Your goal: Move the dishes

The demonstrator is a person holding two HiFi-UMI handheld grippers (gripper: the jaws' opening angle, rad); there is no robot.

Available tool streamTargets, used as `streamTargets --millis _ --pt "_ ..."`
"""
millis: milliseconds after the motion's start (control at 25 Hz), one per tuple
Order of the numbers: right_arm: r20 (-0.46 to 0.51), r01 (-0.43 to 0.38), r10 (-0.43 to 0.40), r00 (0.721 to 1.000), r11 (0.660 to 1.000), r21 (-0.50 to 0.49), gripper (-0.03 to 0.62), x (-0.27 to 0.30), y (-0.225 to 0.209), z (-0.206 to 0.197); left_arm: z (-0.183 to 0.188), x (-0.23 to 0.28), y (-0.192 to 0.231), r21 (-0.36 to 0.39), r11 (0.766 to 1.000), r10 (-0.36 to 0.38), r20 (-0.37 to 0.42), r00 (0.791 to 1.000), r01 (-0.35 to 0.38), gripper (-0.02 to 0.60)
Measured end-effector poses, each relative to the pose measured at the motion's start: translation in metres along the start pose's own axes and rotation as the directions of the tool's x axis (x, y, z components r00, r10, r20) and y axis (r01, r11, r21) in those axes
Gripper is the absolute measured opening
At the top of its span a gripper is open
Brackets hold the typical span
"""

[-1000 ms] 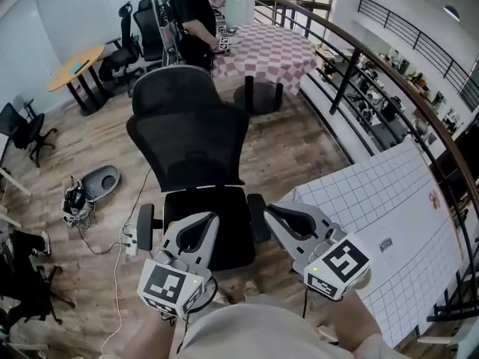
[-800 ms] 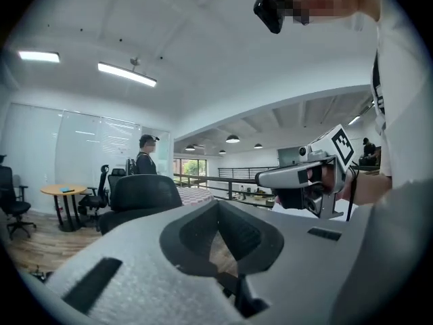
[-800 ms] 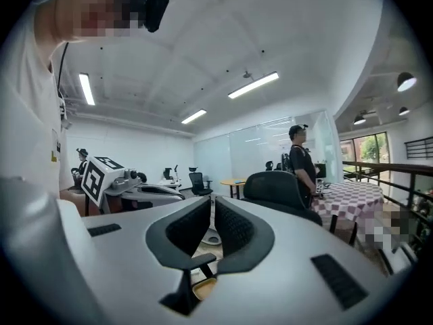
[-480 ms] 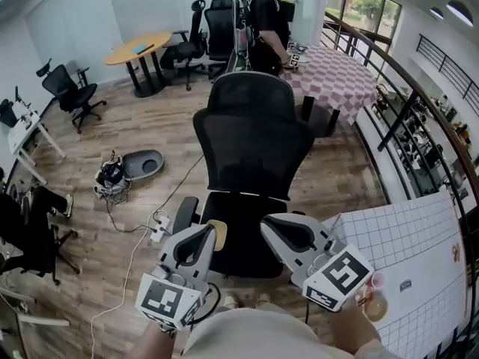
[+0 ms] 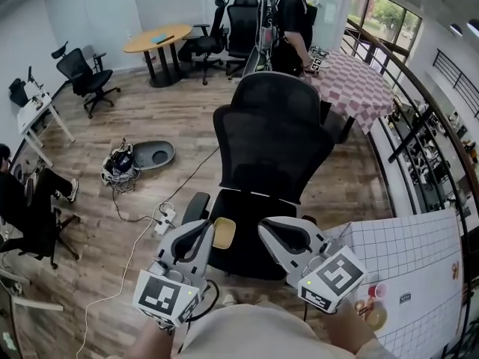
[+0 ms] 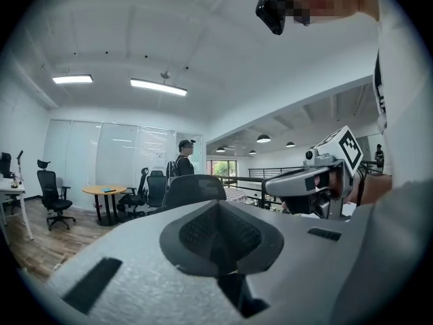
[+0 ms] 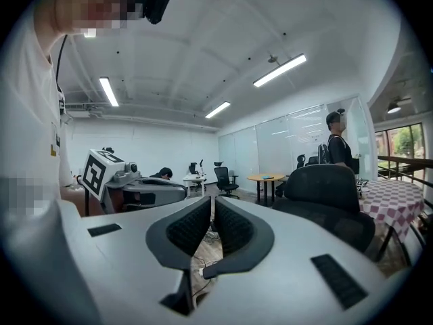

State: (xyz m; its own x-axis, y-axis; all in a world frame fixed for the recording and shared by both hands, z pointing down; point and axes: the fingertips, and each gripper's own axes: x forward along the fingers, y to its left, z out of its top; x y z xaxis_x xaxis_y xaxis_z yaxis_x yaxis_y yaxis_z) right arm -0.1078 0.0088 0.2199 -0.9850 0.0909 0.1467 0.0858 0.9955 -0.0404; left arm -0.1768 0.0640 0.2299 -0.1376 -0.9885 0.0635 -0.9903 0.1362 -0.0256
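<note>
hand-held gripper left (image 5: 200, 238) and hand-held gripper right (image 5: 278, 234): both clenched, empty, held off the desk's (image 5: 419, 260) left edge. small dishes (image 5: 372, 314) sit on the desk's near edge, ungrasped. step judged: approach. next: swing toward desk, open jaws.

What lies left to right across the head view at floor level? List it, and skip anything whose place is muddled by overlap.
seated person → tangle of cables → grey oval shell → black mesh office chair → white gridded table
</note>
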Motion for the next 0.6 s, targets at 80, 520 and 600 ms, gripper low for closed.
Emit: streamTargets --millis 80,520,600 --pt "-0.014 0.001 -0.001 1.000 1.000 0.009 0.032 0.002 -0.002 -0.004 -0.001 0.003 0.004 -0.002 1.000 0.005 -0.001 1.000 -0.005 0.014" --pt "-0.037 0.012 -0.011 0.999 1.000 0.025 0.032 0.000 -0.018 -0.009 0.003 0.014 0.004 -0.030 1.000 0.001 0.034 0.999 0.000 0.014" --pt "-0.043 0.012 -0.011 0.999 1.000 0.027 0.032 -0.001 -0.020 -0.011 -0.001 0.017 0.004 -0.038 0.999 -0.002 0.023 1.000 0.003 0.014"
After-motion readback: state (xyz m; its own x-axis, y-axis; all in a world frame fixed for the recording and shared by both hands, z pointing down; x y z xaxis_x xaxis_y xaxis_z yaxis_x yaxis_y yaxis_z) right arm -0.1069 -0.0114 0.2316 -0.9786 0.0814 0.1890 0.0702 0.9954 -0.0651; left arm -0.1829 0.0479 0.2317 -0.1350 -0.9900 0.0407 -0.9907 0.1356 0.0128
